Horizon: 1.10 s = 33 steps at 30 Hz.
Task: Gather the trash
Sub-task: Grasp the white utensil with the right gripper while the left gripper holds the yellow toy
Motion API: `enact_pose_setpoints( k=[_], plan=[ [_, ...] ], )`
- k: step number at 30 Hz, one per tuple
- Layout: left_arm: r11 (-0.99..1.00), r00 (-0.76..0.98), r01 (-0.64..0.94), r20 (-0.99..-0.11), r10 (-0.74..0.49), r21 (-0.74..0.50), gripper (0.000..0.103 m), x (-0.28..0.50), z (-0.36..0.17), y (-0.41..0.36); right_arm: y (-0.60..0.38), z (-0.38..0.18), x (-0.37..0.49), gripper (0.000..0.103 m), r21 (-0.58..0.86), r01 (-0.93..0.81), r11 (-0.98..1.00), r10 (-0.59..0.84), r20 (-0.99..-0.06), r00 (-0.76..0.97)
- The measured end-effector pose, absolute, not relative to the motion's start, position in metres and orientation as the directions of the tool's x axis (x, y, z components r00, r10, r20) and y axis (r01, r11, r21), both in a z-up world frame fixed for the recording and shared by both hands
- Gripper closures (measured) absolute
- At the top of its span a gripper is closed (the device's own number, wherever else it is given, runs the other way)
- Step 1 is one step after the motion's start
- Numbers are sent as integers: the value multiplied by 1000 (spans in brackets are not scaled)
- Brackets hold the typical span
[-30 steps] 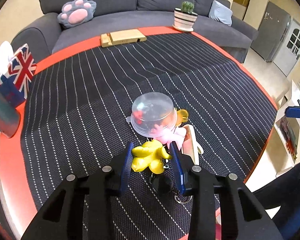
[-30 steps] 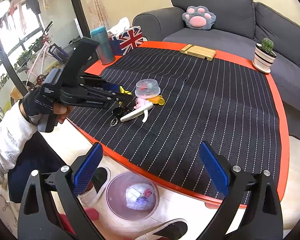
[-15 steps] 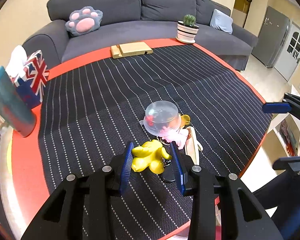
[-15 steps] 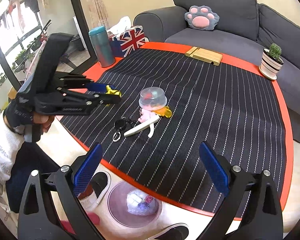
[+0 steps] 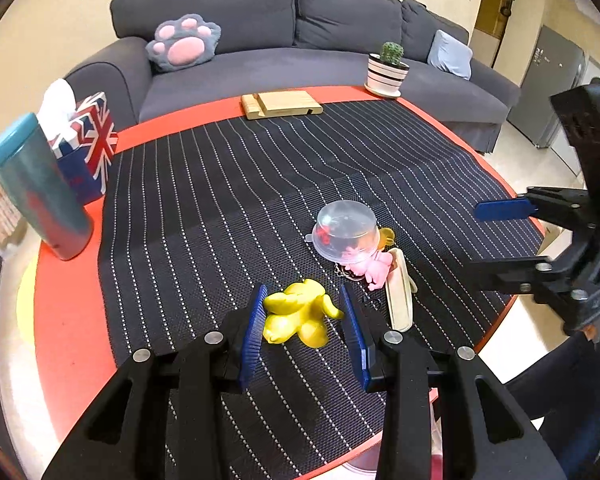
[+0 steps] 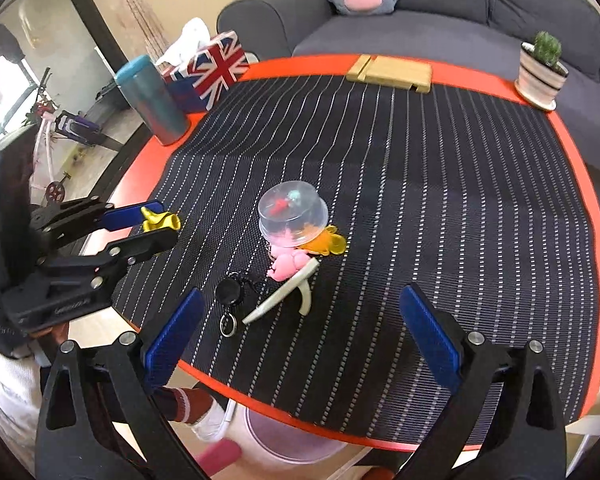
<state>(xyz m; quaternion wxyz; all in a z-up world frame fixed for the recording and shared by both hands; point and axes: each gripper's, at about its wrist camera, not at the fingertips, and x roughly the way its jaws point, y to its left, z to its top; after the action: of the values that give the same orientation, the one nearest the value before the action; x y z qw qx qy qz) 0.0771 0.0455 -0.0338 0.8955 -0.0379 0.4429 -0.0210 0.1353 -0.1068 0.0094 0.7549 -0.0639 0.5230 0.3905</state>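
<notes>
My left gripper [image 5: 306, 318] is shut on a yellow toy figure [image 5: 298, 314] and holds it above the table's near left edge; the toy also shows in the right wrist view [image 6: 160, 220]. My right gripper [image 6: 300, 332] is wide open and empty, low over the table's near edge. On the striped mat lie a clear plastic cup lid [image 6: 292, 214], a pink toy [image 6: 288, 266], an orange piece [image 6: 330, 244], a cream plastic strip [image 6: 284, 294] and a black key reel [image 6: 228, 292]. A bin [image 6: 292, 440] stands on the floor under the table's edge.
A teal tumbler [image 6: 150, 100], a Union Jack tissue box [image 6: 208, 70], a wooden stand [image 6: 390, 74] and a potted cactus [image 6: 540, 68] stand along the far rim of the round red table [image 6: 580, 184]. A grey sofa [image 5: 300, 40] is behind it.
My left gripper has lifted the yellow toy and carried it back and left, away from the pile. My right gripper has moved in closer over the table's near edge.
</notes>
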Motion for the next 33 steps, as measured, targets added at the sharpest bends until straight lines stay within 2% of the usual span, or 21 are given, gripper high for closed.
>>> enact_pose_setpoints(
  k=[6,8,17,19,28,30,33],
  plan=[
    [995,609,-3,-789,-81,-104,66,74,-34,50,-88,-4,143,7,325,-632,703,493,-864,103],
    [994,608,-5,-789,-83,-108,66,72,-35,51,-82,-10,145,10,327,-627,707,482,-872,89],
    [992,614,-9,-783,-96,-129,66,69,-34,56,-65,-31,149,36,325,-624,711,445,-895,40],
    [991,615,-11,-783,-99,-133,66,68,-34,57,-63,-35,149,44,324,-625,710,436,-899,30],
    [991,614,-12,-783,-100,-136,66,67,-35,59,-58,-43,147,62,312,-637,705,414,-910,11],
    [991,614,-12,-783,-100,-136,66,67,-35,59,-58,-43,146,71,311,-640,702,412,-911,9],
    [991,614,-12,-783,-100,-136,66,67,-35,59,-60,-42,146,73,309,-643,700,412,-911,11]
  ],
)
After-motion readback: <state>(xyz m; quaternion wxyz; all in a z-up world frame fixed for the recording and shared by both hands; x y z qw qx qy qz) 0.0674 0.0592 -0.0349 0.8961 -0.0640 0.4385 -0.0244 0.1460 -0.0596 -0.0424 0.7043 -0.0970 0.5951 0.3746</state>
